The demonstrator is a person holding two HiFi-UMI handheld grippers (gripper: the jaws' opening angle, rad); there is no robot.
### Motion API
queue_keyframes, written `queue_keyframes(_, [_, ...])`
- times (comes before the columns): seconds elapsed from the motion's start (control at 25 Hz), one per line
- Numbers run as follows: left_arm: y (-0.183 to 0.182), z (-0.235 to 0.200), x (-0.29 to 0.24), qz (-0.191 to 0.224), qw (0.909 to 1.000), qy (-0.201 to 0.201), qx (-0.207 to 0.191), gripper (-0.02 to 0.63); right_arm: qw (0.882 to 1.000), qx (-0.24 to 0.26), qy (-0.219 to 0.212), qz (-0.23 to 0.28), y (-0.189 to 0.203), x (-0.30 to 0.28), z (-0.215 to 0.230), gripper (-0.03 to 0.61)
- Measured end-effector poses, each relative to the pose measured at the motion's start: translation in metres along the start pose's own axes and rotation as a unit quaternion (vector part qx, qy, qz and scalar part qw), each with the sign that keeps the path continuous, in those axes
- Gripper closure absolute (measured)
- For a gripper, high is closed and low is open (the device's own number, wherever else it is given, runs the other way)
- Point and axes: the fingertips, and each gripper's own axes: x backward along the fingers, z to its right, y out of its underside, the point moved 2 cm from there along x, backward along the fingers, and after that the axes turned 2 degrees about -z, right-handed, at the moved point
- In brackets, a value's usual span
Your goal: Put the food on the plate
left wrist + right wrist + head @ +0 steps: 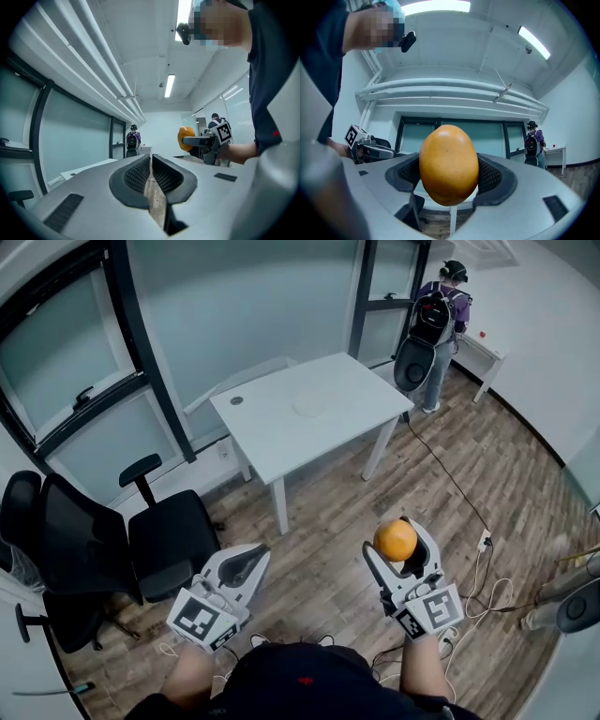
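While the right gripper (pixel 399 546) at 4 o'clock pinches a round orange fruit (pixel 449 164) between its wide-set jaws, the left gripper (pixel 249 565) at 7 o'clock holds its jaws pressed together, and a pale plate (pixel 314 406) sits on the white table (pixel 272 442) at 12 o'clock

My left claw (pixel 251 559) and right claw (pixel 394 542) are pale grey, with black gridded pads (pixel 138 174) and black-and-white square markers (pixel 204 618). The fruit (pixel 449 164) is orange-yellow, faintly dark-speckled. White table (pixel 281 432), white plate (pixel 312 405), brown wood-grain floor (pixel 323 521), black chair (pixel 169 540).
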Motion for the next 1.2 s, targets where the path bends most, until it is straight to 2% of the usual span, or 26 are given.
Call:
queue_keyframes(0.24, [0.004,0.040,-0.036,-0.017,0.9997,0.018,-0.008,0.578,1.000,-0.016,0.020,0.004,0.004,0.041,0.040,0.229])
queue_keyframes(0.64, [0.019,0.099,-0.108,-0.068,0.9965,0.041,-0.027,0.578,0.995,-0.087,0.044,0.004,0.046,0.099,0.126,0.229])
queue_keyframes(0.84, [0.021,0.101,-0.144,-0.072,0.9962,0.042,-0.027,0.578,0.994,-0.092,0.058,-0.006,0.061,0.110,0.152,0.229])
queue_keyframes(0.96, [0.025,0.097,-0.169,-0.075,0.9954,0.052,-0.032,0.578,0.993,-0.091,0.080,-0.008,0.068,0.115,0.173,0.229])
queue_keyframes(1.2, [0.033,0.059,-0.218,-0.074,0.9943,0.074,-0.018,0.578,0.991,-0.082,0.106,-0.014,0.073,0.077,0.209,0.229])
